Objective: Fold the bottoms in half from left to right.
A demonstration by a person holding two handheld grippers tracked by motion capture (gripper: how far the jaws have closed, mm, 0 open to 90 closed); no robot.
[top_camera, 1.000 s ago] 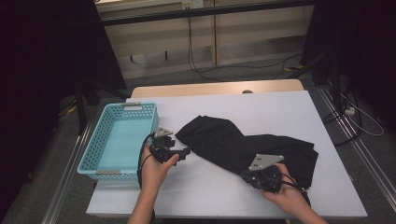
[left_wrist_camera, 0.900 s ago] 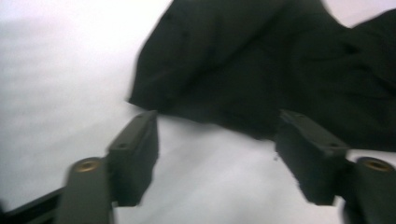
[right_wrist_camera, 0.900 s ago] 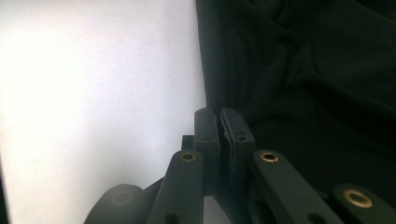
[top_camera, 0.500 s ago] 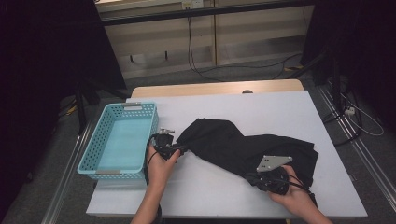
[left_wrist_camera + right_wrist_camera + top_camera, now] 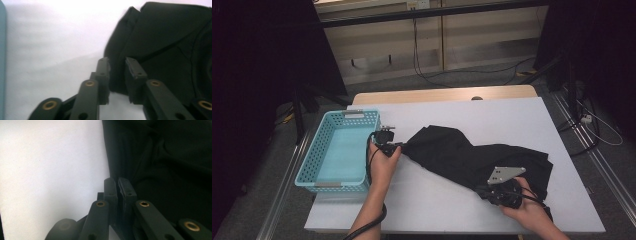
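A black garment point(image 5: 472, 155) lies crumpled across the white table point(image 5: 492, 120), from the middle to the right front. My left gripper point(image 5: 401, 146) is at its left tip. In the left gripper view the gripper point(image 5: 117, 66) is open, and a fold of the garment point(image 5: 170, 37) sits in the gap between the jaws. My right gripper point(image 5: 484, 190) is at the garment's near edge. Seen in the right gripper view, that gripper point(image 5: 117, 185) has its jaws pressed together on the edge of the dark cloth point(image 5: 162, 157).
A turquoise mesh basket point(image 5: 343, 150) with nothing in it stands at the table's left edge, just left of my left hand; its wall point(image 5: 2, 50) shows as a teal strip. Bare white table lies in front of the garment and behind it. Cables run on the floor beyond.
My left gripper has moved right from beside the basket to the garment's left tip. My right gripper has shifted slightly right along the near edge.
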